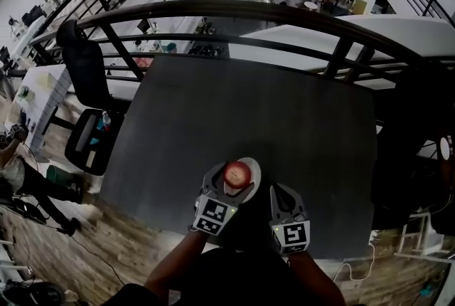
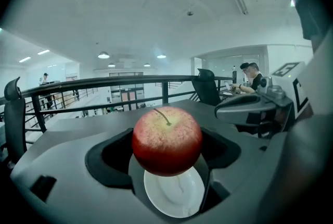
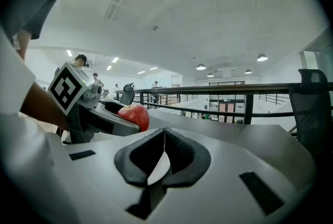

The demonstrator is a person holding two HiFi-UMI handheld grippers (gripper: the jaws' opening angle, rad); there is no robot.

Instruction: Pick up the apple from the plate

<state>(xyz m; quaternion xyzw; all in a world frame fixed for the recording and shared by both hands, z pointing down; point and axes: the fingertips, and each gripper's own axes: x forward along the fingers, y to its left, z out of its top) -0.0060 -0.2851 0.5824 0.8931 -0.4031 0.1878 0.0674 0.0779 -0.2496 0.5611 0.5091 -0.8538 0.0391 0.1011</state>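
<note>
The apple [image 2: 166, 139] has a smooth, faintly glossy skin with fine speckles. The white plate [image 2: 174, 197] is shiny, like glazed ceramic. The left gripper [image 2: 166, 158] has a matt grey plastic shell, and its fingers [image 2: 106, 158] are lined with dull black, rubbery-looking pads. The right gripper [image 3: 164, 137] is made the same, with finely ribbed pads. The surface [image 1: 242, 105] is dark and matt. The railing [image 1: 234, 9] looks like smooth painted metal. The floor [image 1: 121, 248] looks like wood planks.

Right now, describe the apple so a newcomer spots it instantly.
Start at the dark table by the railing; near its front edge sits a white plate. Directly over it, the left tongs grip the apple, the only red, round thing there.
</note>
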